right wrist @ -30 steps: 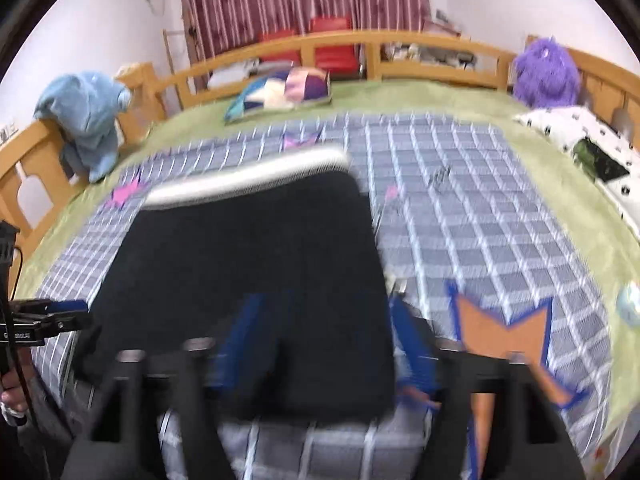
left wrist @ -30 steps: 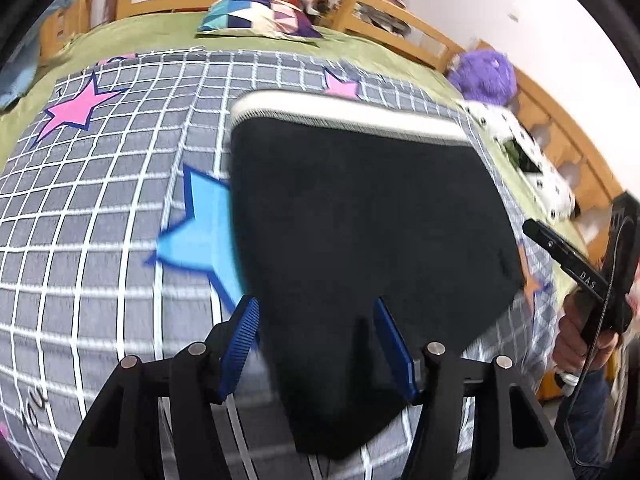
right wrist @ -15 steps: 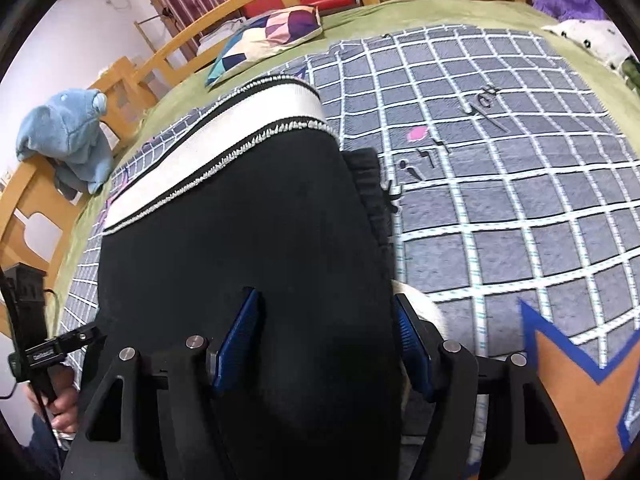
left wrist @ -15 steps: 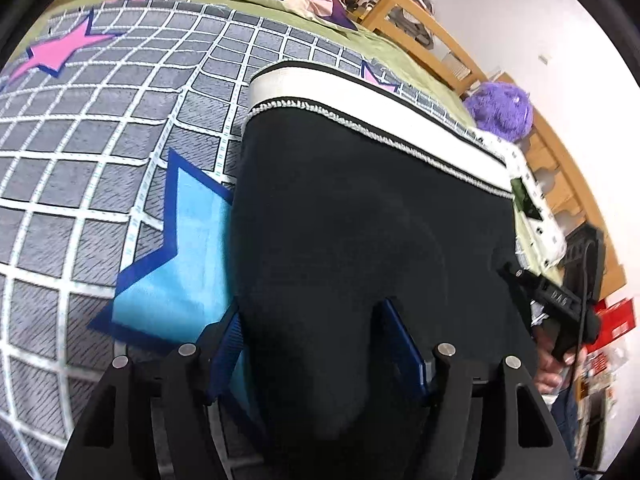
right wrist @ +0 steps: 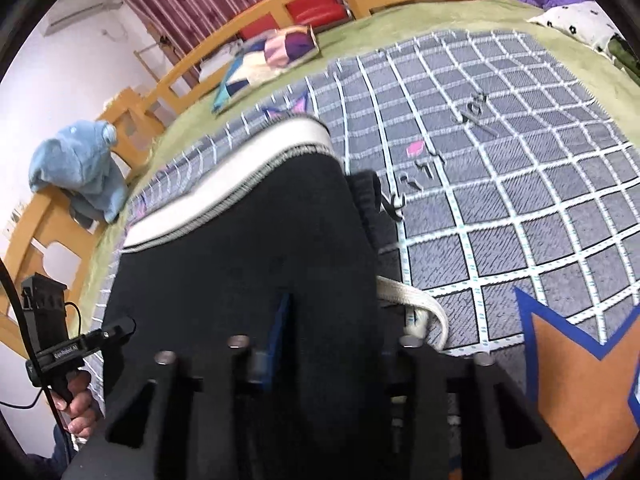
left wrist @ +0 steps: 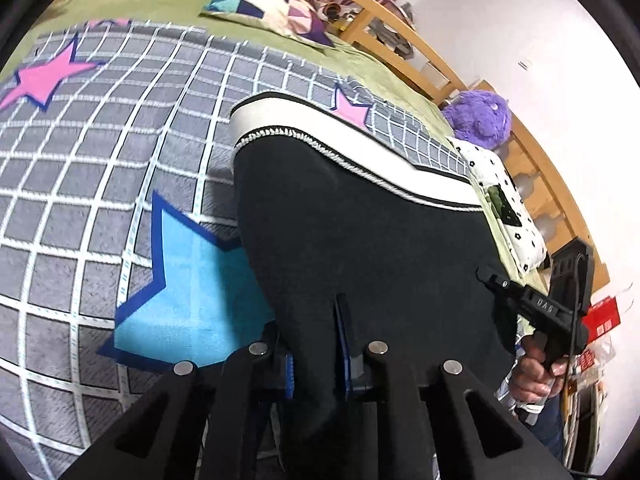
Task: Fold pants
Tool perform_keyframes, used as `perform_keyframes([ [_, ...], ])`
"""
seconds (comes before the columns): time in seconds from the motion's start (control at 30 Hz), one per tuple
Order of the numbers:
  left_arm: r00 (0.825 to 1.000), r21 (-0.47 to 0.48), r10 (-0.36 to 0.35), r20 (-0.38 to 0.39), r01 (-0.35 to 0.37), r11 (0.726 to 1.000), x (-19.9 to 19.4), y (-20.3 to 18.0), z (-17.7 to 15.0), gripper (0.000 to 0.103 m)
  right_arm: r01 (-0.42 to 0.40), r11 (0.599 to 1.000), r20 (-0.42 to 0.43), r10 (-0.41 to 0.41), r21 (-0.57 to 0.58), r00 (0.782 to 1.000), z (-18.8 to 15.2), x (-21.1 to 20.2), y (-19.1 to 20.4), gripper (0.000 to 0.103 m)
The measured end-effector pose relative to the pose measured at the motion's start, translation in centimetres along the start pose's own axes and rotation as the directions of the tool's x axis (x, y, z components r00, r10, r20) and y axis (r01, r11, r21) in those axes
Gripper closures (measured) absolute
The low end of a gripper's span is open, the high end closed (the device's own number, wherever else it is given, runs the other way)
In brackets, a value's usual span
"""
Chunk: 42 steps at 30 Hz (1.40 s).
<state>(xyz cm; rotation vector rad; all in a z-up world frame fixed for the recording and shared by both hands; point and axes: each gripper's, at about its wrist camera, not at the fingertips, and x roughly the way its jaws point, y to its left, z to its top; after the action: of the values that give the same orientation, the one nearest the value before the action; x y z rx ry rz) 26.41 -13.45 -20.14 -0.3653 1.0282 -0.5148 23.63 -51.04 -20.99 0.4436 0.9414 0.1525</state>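
Observation:
Black pants (left wrist: 360,220) with a white waistband (left wrist: 340,136) lie on a grey checked blanket (left wrist: 100,160). My left gripper (left wrist: 316,356) is shut on the near edge of the pants, at their left side. My right gripper (right wrist: 320,344) is shut on the near edge of the pants (right wrist: 240,260) at their right side; its right finger is hidden under the cloth. The waistband (right wrist: 232,172) is at the far end. A white drawstring (right wrist: 416,304) loops out beside the right gripper. Each gripper shows in the other's view, the right one (left wrist: 532,308) and the left one (right wrist: 72,344).
The blanket has blue (left wrist: 192,288), pink (left wrist: 44,76) and orange (right wrist: 576,380) stars. A patterned pillow (left wrist: 268,8) lies at the head of the wooden bed (left wrist: 400,52). A purple plush (left wrist: 480,120) and a spotted cushion (left wrist: 504,208) sit right; a blue plush (right wrist: 80,168) left.
Both grippers have closed on the near edge of the pants. They were open around it half a second ago. The views have shifted a little.

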Motion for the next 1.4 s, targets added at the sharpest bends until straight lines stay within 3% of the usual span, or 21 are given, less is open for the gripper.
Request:
perform_keyframes([
  [0.27, 1.0, 0.056, -0.024, 0.012, 0.024, 0.998, -3.2, -0.9, 0.9, 0.089, 0.034, 0.999, 0.057, -0.035, 0.027, 0.998, -0.3, -2.8, 3.3, 0.08],
  [0.47, 0.999, 0.0, -0.051, 0.014, 0.051, 0.999, -6.1, 2.7, 1.1, 0.089, 0.027, 0.999, 0.051, -0.029, 0.026, 0.998, -2.5, -3.2, 6.1, 0.08],
  [0.73, 0.996, 0.019, 0.063, 0.07, -0.065, 0.998, -12.9, 9.4, 2.3, 0.09, -0.104, 0.994, 0.013, 0.105, -0.02, 0.994, -5.3, -0.5, 14.1, 0.081],
  [0.87, 0.991, -0.003, 0.109, 0.08, -0.109, 0.994, -14.3, 13.2, 2.9, 0.09, -0.168, 0.984, -0.016, 0.168, -0.057, 0.986, -6.1, 2.2, 17.7, 0.081],
  [0.97, 0.992, 0.01, 0.123, 0.038, -0.124, 0.992, -12.6, 14.7, 2.7, 0.085, -0.129, 0.986, -0.003, 0.13, -0.107, 0.992, -6.7, 3.6, 18.6, 0.08],
  [1.0, 0.989, 0.021, 0.145, 0.023, -0.146, 0.989, -11.9, 15.0, 2.5, 0.078, -0.102, 0.988, -0.001, 0.103, -0.115, 0.995, -6.8, 4.1, 18.3, 0.08],
  [1.07, 0.982, 0.032, 0.189, -0.006, -0.188, 0.982, -10.8, 15.2, 2.0, 0.074, -0.069, 0.993, -0.025, 0.066, -0.1, 0.997, -7.2, 5.3, 16.7, 0.077],
  [1.13, 0.977, 0.047, 0.213, 0.0, -0.213, 0.976, -10.7, 15.0, 1.4, 0.068, -0.087, 0.994, -0.03, 0.086, -0.061, 0.996, -7.4, 5.6, 15.2, 0.071],
  [1.23, 0.966, 0.082, 0.26, 0.011, -0.26, 0.962, -11.8, 14.0, 0.3, 0.061, -0.005, 0.995, -0.024, 0.003, -0.1, 1.0, -7.4, 4.9, 16.1, 0.059],
  [1.33, 0.963, 0.109, 0.267, 0.046, -0.27, 0.957, -14.4, 13.2, -2.0, 0.052, 0.07, 0.987, 0.003, -0.07, -0.144, 0.998, -7.8, 3.0, 17.6, 0.06],
  [1.4, 0.961, 0.132, 0.27, 0.065, -0.277, 0.952, -15.8, 12.7, -3.5, 0.05, 0.079, 0.985, 0.014, -0.078, -0.156, 0.997, -8.6, 1.4, 18.2, 0.06],
])
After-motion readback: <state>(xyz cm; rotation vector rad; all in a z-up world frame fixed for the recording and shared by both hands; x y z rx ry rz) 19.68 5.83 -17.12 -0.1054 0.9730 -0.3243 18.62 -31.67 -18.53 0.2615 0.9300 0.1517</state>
